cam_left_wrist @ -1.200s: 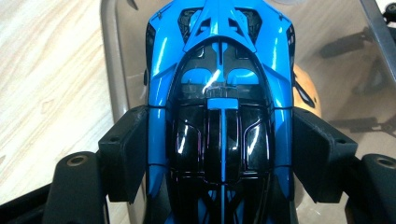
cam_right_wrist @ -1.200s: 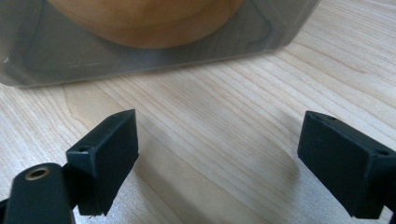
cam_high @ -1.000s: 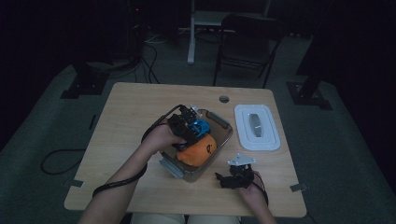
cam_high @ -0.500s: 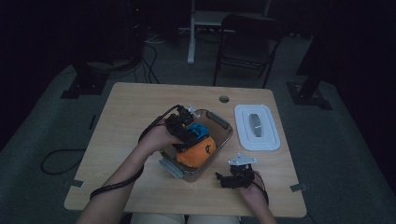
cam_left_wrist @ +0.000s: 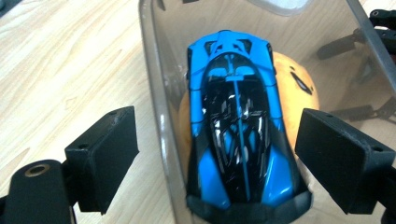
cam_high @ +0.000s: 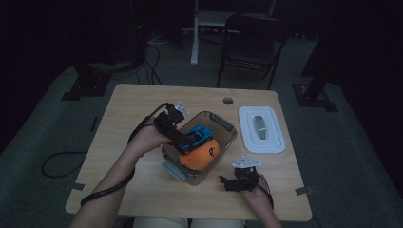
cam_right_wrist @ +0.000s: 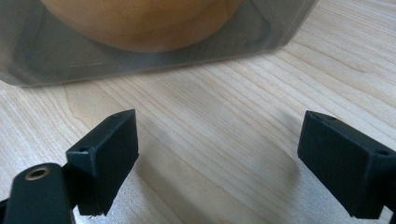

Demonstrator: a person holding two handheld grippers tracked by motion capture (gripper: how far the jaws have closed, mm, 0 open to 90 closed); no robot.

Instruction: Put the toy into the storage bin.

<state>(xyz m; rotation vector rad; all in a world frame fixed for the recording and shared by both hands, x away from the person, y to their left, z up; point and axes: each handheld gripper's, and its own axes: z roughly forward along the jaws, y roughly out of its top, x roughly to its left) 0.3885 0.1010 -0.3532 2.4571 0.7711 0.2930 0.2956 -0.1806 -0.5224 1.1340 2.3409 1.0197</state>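
Car, blue, between wide-spread jaws of left gripper, not pinched; lying atop orange ball inside clear bin. One left jaw outside bin wall, other inside. Right gripper spread wide too, holding nothing, resting low on table, bin corner just ahead. White lid well off beyond right gripper.
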